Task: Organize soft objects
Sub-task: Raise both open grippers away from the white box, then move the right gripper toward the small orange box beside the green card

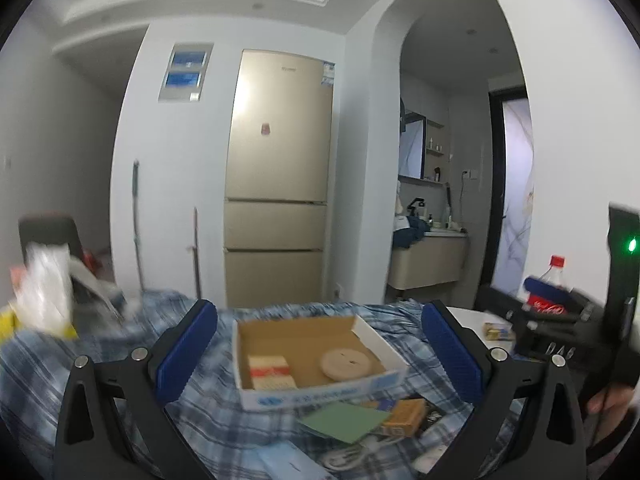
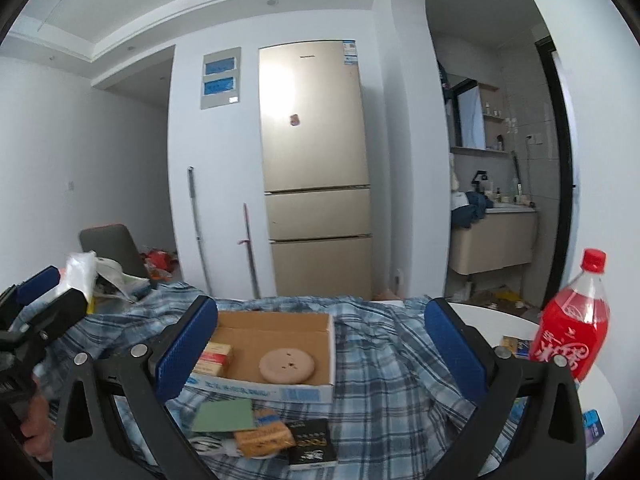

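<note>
An open cardboard box (image 1: pixel 372 336) (image 2: pixel 330 344) sits on a blue plaid cloth (image 1: pixel 208 420) (image 2: pixel 392 376). It holds a round beige pad (image 1: pixel 346 364) (image 2: pixel 287 365) and a red-and-yellow packet (image 1: pixel 270 372) (image 2: pixel 214 356). In front lie a green sheet (image 1: pixel 344 420) (image 2: pixel 224 416), an orange packet (image 1: pixel 404 416) (image 2: pixel 262 438) and a black box (image 2: pixel 312 442). My left gripper (image 1: pixel 320 352) is open and empty above the box's near side. My right gripper (image 2: pixel 320 354) is open and empty, level with the box.
A red cola bottle (image 2: pixel 572 328) (image 1: pixel 548 292) stands on the white table (image 2: pixel 492 316) at right. Plastic bags (image 1: pixel 44 288) (image 2: pixel 84 272) are piled at left. A gold fridge (image 1: pixel 276 176) stands behind. Each gripper shows in the other's view.
</note>
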Action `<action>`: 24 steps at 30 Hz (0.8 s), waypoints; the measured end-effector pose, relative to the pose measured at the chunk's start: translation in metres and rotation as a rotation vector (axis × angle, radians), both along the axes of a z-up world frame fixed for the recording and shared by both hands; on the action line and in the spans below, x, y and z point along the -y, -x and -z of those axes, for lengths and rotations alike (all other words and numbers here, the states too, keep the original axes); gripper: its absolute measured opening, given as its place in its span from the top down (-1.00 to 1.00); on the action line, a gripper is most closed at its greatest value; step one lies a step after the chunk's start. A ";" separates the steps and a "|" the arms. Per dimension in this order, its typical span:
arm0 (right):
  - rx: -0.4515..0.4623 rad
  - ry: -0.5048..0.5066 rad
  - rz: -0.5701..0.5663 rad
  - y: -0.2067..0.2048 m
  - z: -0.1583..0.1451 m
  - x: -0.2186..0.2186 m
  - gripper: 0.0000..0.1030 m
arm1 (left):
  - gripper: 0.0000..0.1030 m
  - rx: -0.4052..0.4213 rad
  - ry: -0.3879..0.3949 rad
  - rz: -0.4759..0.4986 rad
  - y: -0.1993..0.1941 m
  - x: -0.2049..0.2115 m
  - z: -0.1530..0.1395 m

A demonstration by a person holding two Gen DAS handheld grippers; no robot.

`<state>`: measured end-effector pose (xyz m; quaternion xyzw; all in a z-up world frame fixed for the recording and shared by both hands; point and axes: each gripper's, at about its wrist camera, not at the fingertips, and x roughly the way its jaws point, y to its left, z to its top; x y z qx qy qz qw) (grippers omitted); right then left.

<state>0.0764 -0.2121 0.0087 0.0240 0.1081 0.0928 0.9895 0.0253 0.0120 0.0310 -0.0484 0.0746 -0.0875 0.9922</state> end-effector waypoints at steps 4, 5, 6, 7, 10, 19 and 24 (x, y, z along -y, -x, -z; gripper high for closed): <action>-0.030 -0.001 -0.016 -0.006 0.020 0.000 -1.00 | -1.00 0.013 -0.031 0.005 0.000 0.003 0.016; -0.038 0.006 -0.014 -0.008 0.025 0.000 -1.00 | -1.00 0.013 -0.040 0.007 0.000 0.004 0.019; -0.052 0.020 -0.009 -0.010 0.029 -0.001 -1.00 | -1.00 0.011 -0.054 0.003 0.000 0.008 0.022; -0.065 0.030 -0.005 -0.012 0.032 -0.002 -1.00 | -1.00 0.007 -0.075 0.000 0.000 0.012 0.026; -0.072 0.034 -0.002 -0.013 0.034 -0.001 -1.00 | -1.00 0.014 -0.109 -0.007 0.001 0.018 0.029; -0.061 0.029 0.002 -0.011 0.031 0.001 -1.00 | -1.00 -0.012 -0.090 -0.066 -0.009 0.009 0.031; -0.078 0.045 0.001 -0.014 0.033 -0.003 -1.00 | -1.00 -0.036 -0.114 -0.090 -0.017 0.009 0.034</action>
